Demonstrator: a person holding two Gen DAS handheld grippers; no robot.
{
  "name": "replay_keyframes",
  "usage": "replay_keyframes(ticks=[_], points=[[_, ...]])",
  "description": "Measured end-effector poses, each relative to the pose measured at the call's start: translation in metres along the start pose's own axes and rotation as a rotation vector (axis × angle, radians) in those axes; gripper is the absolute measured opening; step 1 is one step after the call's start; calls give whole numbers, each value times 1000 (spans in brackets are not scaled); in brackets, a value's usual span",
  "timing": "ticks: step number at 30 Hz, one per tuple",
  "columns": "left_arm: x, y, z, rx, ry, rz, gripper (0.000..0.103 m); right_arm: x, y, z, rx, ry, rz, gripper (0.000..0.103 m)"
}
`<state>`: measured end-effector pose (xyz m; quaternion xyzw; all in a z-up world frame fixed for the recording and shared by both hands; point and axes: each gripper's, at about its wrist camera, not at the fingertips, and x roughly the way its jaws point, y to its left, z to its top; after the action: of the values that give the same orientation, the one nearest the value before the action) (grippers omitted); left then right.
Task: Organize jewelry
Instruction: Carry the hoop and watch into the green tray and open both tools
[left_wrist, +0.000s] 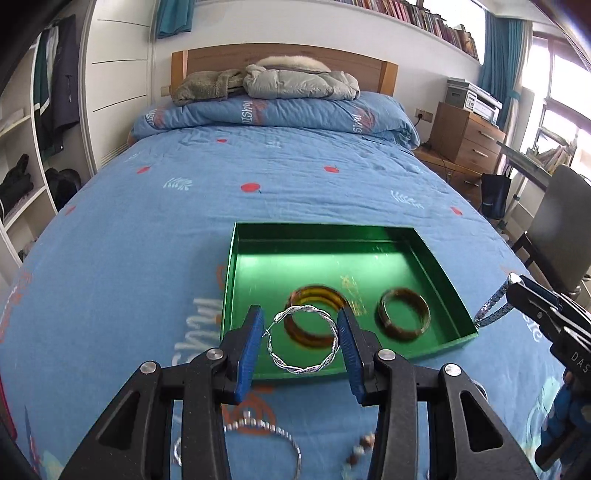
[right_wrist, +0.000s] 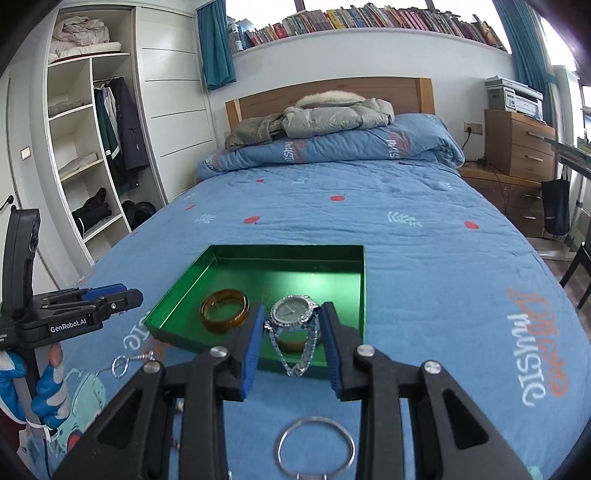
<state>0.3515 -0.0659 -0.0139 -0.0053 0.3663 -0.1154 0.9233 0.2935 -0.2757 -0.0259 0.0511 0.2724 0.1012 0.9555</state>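
Observation:
My left gripper is shut on a twisted silver bangle, which sits upright between its blue pads above the near edge of the green tray. Two amber bangles lie in the tray, one partly behind the silver bangle and one to its right. My right gripper is shut on a silver wristwatch with a stone-set bezel, its band hanging down over the near rim of the green tray. An amber bangle lies left of the watch. The left gripper shows at the left edge.
The tray rests on a blue bed cover. Loose pieces lie on the bed near me: a beaded silver bracelet, a plain silver ring bangle, a thin twisted silver piece. A folded quilt and coats sit at the headboard, and a chair stands right.

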Motion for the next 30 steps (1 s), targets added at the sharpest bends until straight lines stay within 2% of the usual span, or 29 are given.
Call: replay_keyframes(ticks=[4,7,11,15,19,21,23,26,30], points=[[48,2,35,-10,22,13,41,62,0,25,-21,27,8,29],[85,3,48,-23,60,27,41,109,-4,31,-18,75,10,29],[124,3,52,-16,140,58,41,162,-15,28,14,182,-4,29],[152,6,44,-5,215,94,41,191,-23,25,1,290,-58,29],[163,10,36,-10,258,97,42,205,-28,17,-25,364,-111,31],[162,11,37,-23,261,84,42,205,-31,15,-18,364,-117,31],[156,13,41,-22,247,87,44,201,-33,17,-3,356,-110,36],[141,14,49,-13,222,73,61,182,-33,26,6,315,-96,43],[101,16,61,-29,174,57,62,143,-26,45,0,259,-102,46]])
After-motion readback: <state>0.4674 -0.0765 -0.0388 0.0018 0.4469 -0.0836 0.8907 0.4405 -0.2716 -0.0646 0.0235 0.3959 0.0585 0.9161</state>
